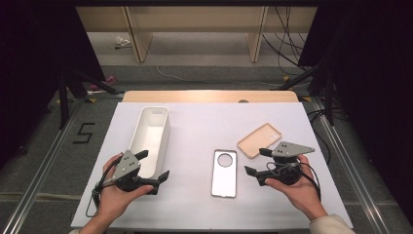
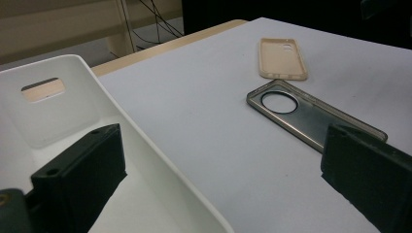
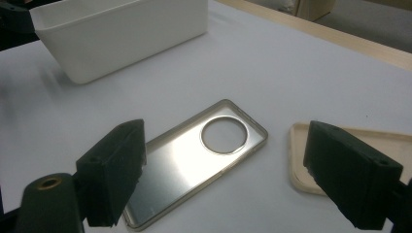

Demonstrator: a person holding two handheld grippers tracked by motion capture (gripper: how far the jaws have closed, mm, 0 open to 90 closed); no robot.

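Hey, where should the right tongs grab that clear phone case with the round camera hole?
The clear phone case lies flat, open side up, so only its thin raised rim offers a hold. Probably best: the right tongs, already open, tilt down from its right and pinch the long right wall, one jaw inside, one outside.

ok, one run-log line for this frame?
left gripper: open, straddling white plastic bin wall | right gripper: open, empty | clear round-cutout phone case, beige phone case: flat on table

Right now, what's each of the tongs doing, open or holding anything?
Left tongs: open, holding nothing, straddling the white bin's wall.
Right tongs: open, empty.
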